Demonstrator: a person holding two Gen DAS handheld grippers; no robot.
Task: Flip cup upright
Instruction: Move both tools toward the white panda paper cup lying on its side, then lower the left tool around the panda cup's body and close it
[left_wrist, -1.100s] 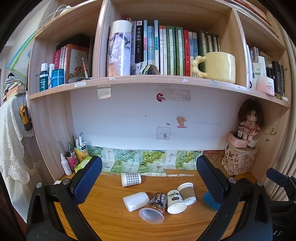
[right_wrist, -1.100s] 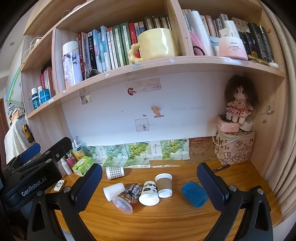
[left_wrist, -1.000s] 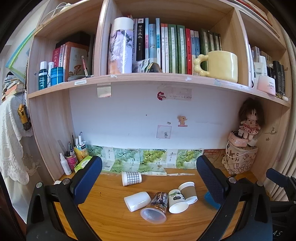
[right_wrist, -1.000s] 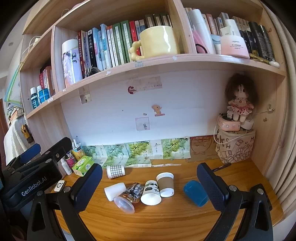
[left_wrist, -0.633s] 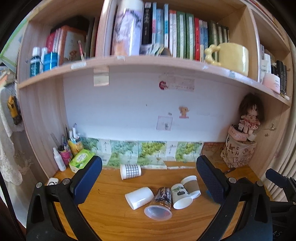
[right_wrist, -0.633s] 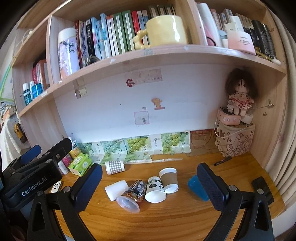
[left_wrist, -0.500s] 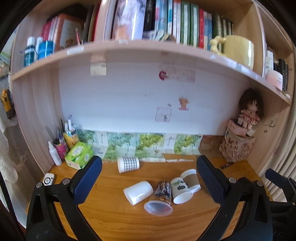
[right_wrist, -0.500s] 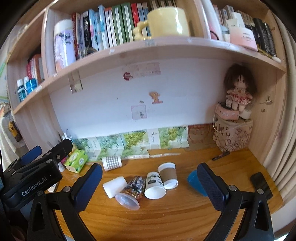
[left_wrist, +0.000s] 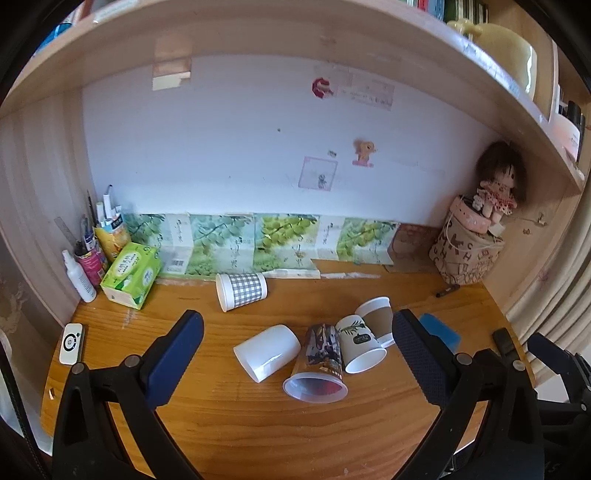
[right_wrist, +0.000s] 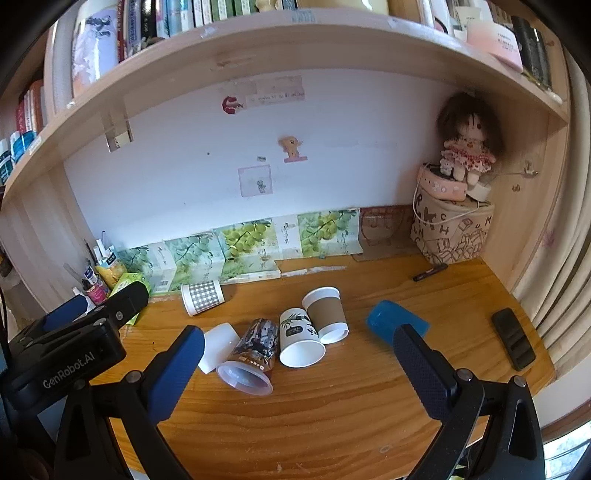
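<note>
Several cups lie on their sides on the wooden desk (left_wrist: 229, 417): a checked cup (left_wrist: 242, 291) at the back, a plain white cup (left_wrist: 266, 352), a clear printed cup (left_wrist: 319, 363), a white cup with a leaf print (left_wrist: 360, 343), a brown-sleeved cup (left_wrist: 377, 315) and a blue cup (right_wrist: 397, 321) at the right. My left gripper (left_wrist: 295, 354) is open and empty, above the desk in front of the cluster. My right gripper (right_wrist: 299, 362) is open and empty, also in front of the cluster. The left gripper's body (right_wrist: 66, 347) shows at the left of the right wrist view.
A green tissue box (left_wrist: 131, 275), a spray bottle (left_wrist: 78, 277) and pen holders stand at the back left. A white remote (left_wrist: 71, 343) lies at the left edge. A doll on a printed bag (left_wrist: 469, 251) fills the back right corner. A black phone (right_wrist: 513, 339) and a pen (right_wrist: 430, 277) lie at the right. A shelf hangs overhead.
Both grippers have tilted down and moved closer to the desk. The cups now look larger and the upper shelves have slid out of view. No cup has moved.
</note>
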